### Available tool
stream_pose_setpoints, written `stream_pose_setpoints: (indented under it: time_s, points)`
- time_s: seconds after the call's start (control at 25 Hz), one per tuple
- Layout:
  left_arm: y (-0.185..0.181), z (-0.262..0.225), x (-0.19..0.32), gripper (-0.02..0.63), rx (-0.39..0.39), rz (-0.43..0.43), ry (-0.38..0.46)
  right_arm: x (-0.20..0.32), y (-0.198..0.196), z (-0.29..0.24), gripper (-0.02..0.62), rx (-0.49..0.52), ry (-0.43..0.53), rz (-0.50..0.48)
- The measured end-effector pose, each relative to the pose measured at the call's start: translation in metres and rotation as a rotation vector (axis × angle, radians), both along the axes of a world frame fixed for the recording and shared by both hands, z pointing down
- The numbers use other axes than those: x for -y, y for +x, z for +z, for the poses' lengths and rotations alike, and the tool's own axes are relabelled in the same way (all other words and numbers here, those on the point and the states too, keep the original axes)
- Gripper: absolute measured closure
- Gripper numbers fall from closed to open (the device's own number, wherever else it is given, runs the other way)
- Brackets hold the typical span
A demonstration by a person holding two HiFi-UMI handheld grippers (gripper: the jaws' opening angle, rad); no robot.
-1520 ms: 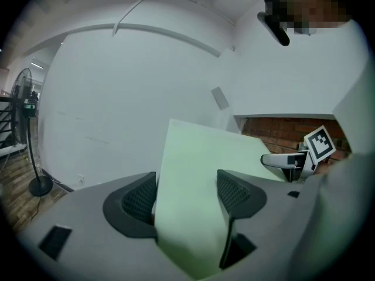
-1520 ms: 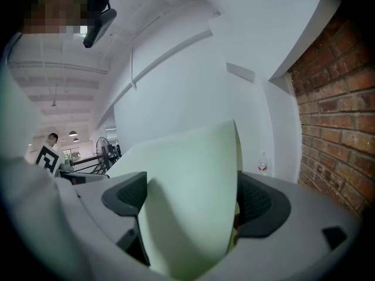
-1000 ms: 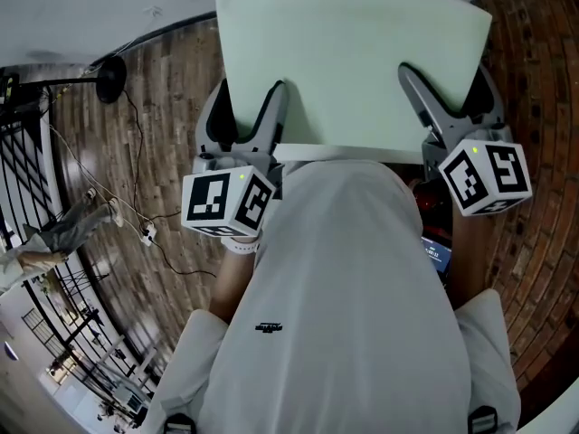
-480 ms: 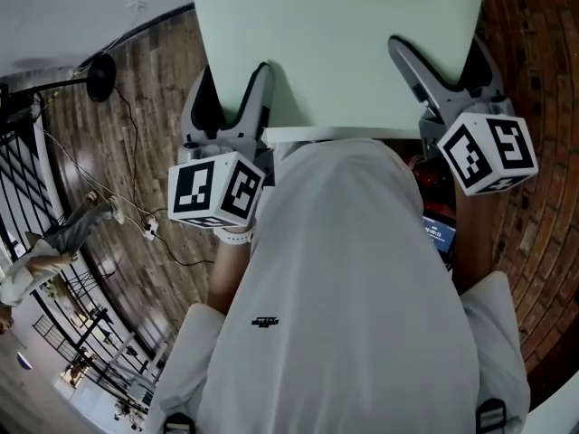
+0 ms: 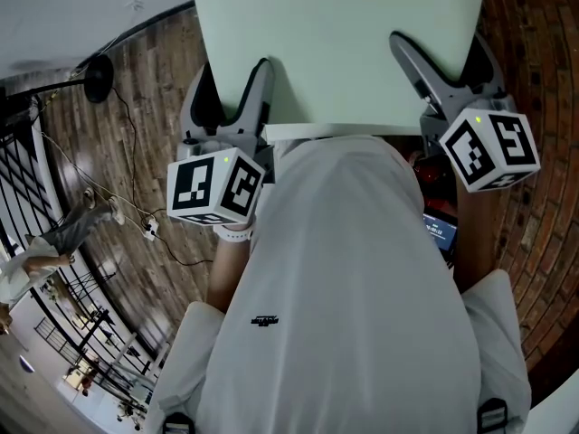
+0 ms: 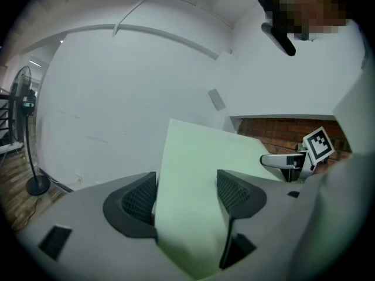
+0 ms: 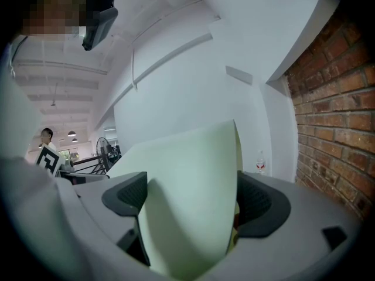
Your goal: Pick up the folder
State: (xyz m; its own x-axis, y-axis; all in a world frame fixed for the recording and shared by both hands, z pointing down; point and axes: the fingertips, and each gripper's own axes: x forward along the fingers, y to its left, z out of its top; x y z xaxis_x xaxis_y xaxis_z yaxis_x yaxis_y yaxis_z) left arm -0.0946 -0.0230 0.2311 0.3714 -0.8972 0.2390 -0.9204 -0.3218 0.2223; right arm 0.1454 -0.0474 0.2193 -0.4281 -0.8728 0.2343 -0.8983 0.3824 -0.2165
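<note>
Shifted left, folder (image 5: pixel 335 34) sits pinched between jaws of left gripper (image 5: pixel 235 78) and right gripper (image 5: pixel 441 61).

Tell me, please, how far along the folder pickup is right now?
Done: the pale green folder is lifted, held in the air above the wooden floor. In hand: the left gripper and right gripper each clamp its near edge. Left: nothing of the pickup itself appears to remain; no destination is visible.

The folder (image 5: pixel 335 43) runs off the top of the head view. It covers part of one jaw on the left gripper (image 5: pixel 237 78) and on the right gripper (image 5: pixel 441 54).
</note>
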Motion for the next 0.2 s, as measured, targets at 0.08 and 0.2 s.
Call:
stream_pose_setpoints:
  time_s: [0.08,0.2]
  points:
    - [0.0006,0.0003,-0.0005,0.268,0.000,0.001,0.001,-0.0008,0.0008,0.0006,0.124,0.001,0.001,0.001]
    - [0.0005,0.0000,-0.0006,0.269,0.000,0.001,0.004,-0.0010,0.0010,0.0004,0.124,0.000,0.003,0.002]
